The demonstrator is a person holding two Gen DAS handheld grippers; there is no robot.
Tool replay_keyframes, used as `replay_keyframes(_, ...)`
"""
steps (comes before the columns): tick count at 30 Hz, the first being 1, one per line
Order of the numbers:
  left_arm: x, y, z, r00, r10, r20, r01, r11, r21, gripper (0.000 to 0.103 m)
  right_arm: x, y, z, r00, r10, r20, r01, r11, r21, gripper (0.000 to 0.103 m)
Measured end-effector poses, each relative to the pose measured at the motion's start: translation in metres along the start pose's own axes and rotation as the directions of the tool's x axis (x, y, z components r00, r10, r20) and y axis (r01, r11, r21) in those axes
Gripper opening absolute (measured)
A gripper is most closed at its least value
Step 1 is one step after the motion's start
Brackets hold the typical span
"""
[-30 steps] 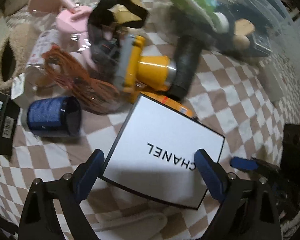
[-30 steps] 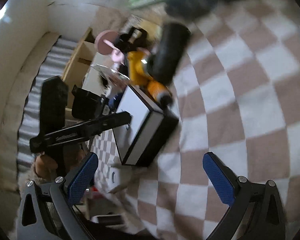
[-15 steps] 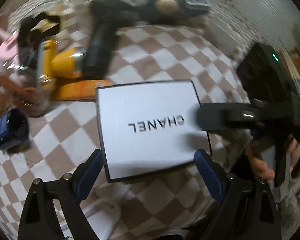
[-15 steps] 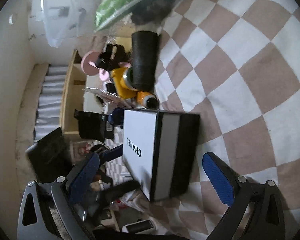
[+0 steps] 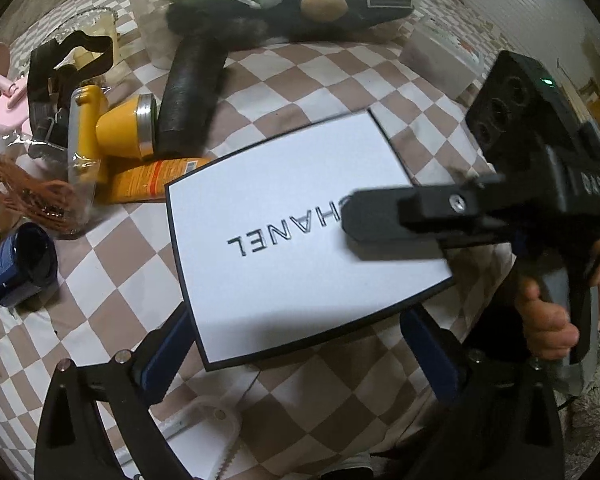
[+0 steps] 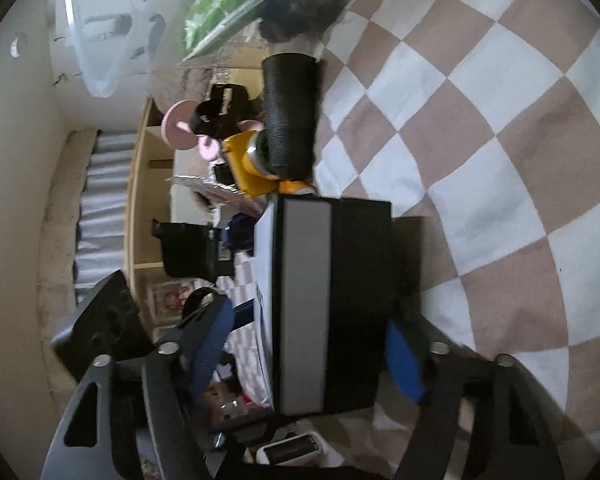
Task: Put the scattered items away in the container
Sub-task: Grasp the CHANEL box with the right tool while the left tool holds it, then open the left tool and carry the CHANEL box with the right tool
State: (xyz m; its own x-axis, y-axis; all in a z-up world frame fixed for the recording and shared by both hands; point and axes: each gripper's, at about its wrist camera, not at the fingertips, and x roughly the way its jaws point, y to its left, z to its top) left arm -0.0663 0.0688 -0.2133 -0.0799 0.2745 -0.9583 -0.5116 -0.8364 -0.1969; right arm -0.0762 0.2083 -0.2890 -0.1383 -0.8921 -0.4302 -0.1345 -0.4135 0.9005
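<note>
Left gripper (image 5: 296, 344) pointing steeply down, jaws opening wide, right gripper (image 6: 308, 354) rolled sideways, jaws closing, bare hand (image 5: 552, 316) on its handle

Both grippers are the same build — matte black plastic frames with triangular cutouts; the left gripper (image 5: 296, 356) has silver round screws at its finger joints and blue ribbed pads (image 5: 166, 356); the right gripper (image 6: 308, 348) matches, blue pads (image 6: 404, 364) and all; seen from the left wrist, its chunky black body carries three round recesses, a small green light, white lettering — and a grey handle.
</note>
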Motion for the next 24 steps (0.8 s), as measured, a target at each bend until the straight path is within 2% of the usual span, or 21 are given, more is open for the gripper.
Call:
replay_keyframes(2,-0.001,-0.002,-0.001,1.0,0.016,0.004,-0.017,1.0,0.012,0.103,0.0,0.011,-0.005,1.0,-0.004,-0.008,0.004,0.999,-0.046,0.054)
replay_keyframes(5,0.005,-0.003,-0.004,0.997,0.079,-0.016,-0.079,0.996,0.04,0.103,0.009,0.022,-0.01,0.999,-0.052,-0.006,0.051,0.993,-0.111,0.053)
replay_keyframes(7,0.008,-0.006,-0.007,0.992,0.127,-0.004,-0.127,0.988,0.086,0.103,0.014,0.019,-0.011,0.999,-0.051,-0.015,0.049,0.995,-0.089,0.053)
replay_keyframes(9,0.004,-0.015,-0.012,0.976,0.209,0.054,-0.215,0.963,0.163,0.103,0.016,0.016,-0.011,0.999,-0.046,-0.014,0.044,0.996,-0.074,0.053)
replay_keyframes(12,-0.003,-0.035,-0.023,0.941,0.298,0.161,-0.334,0.897,0.29,0.103,0.006,0.014,-0.011,1.0,-0.026,0.008,0.026,0.998,-0.056,0.052)
replay_keyframes(14,-0.005,-0.046,-0.029,0.906,0.356,0.228,-0.418,0.84,0.347,0.103,-0.004,0.015,-0.007,0.999,-0.016,0.04,0.018,0.999,-0.044,0.051)
replay_keyframes(17,-0.005,-0.058,-0.037,0.833,0.449,0.323,-0.549,0.735,0.398,0.103,-0.017,0.016,-0.004,0.997,0.001,0.075,0.001,0.999,-0.032,0.051)
replay_keyframes(18,-0.006,-0.06,-0.04,0.807,0.475,0.351,-0.588,0.698,0.407,0.103,-0.02,0.017,-0.003,0.996,0.005,0.085,-0.003,1.0,-0.03,0.051)
replay_keyframes(20,-0.006,-0.067,-0.045,0.735,0.522,0.433,-0.677,0.598,0.428,0.103,-0.026,0.016,-0.002,0.995,0.018,0.102,-0.016,1.0,-0.022,0.051)
replay_keyframes(21,-0.008,-0.07,-0.047,0.707,0.533,0.465,-0.707,0.559,0.434,0.103,-0.028,0.016,-0.001,0.994,0.027,0.107,-0.025,1.0,-0.015,0.051)
replay_keyframes(24,-0.011,-0.08,-0.049,0.643,0.543,0.54,-0.766,0.472,0.437,0.103,-0.036,0.013,0.003,0.99,0.055,0.129,-0.058,0.998,0.018,0.051)
